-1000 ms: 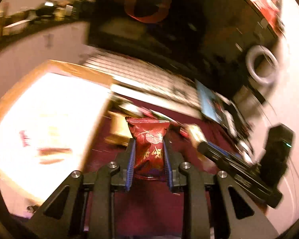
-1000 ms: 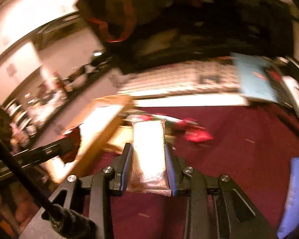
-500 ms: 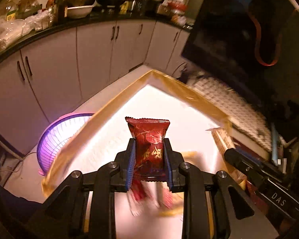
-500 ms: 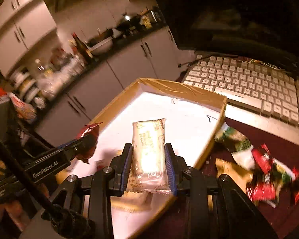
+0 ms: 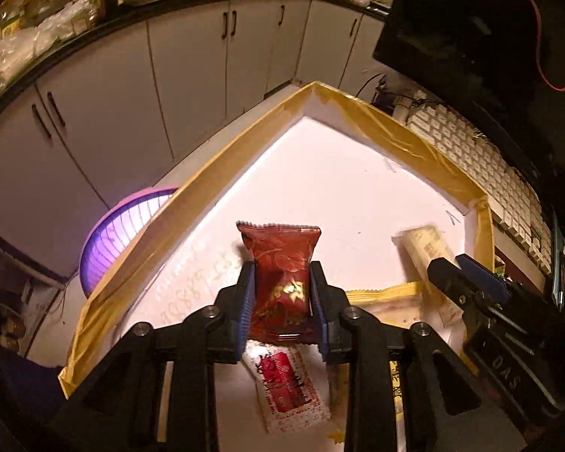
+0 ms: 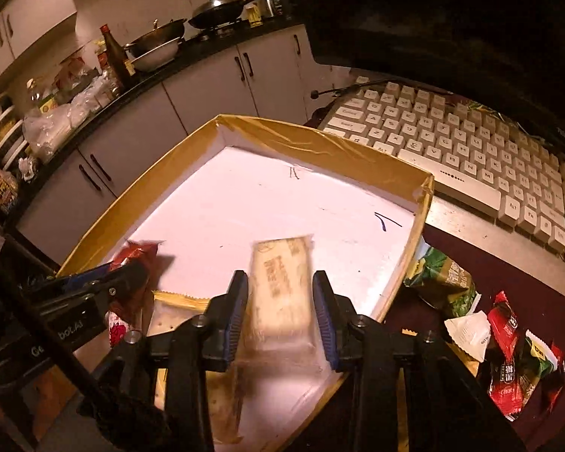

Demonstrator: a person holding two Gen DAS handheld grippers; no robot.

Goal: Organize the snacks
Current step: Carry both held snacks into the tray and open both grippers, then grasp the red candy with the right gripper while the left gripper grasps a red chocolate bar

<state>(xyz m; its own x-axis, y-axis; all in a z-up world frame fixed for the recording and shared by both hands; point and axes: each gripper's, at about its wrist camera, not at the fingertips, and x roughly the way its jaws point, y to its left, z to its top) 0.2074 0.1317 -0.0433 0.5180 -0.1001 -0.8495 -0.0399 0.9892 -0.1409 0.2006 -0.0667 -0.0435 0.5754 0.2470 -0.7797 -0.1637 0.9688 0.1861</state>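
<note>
Red packet (image 5: 282, 282) between opening left gripper (image 5: 282, 310) | right gripper (image 6: 280, 314) opening, tilted over box (image 6: 320, 143), beige bar (image 6: 282, 293) loose

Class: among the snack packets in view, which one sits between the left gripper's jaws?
The dark red packet with gold print; the pale bar sits between the right gripper's jaws.

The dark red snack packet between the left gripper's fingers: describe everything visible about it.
The dark red snack packet is a glossy pillow pack with gold lettering and crimped, serrated ends. It stands upright between the blue pads of the left gripper, whose jaws are opening; a gap shows beside the packet on its right. It hangs above the white floor of the tape-edged box, over a white-and-red sachet. The right wrist view shows only its top.
</note>
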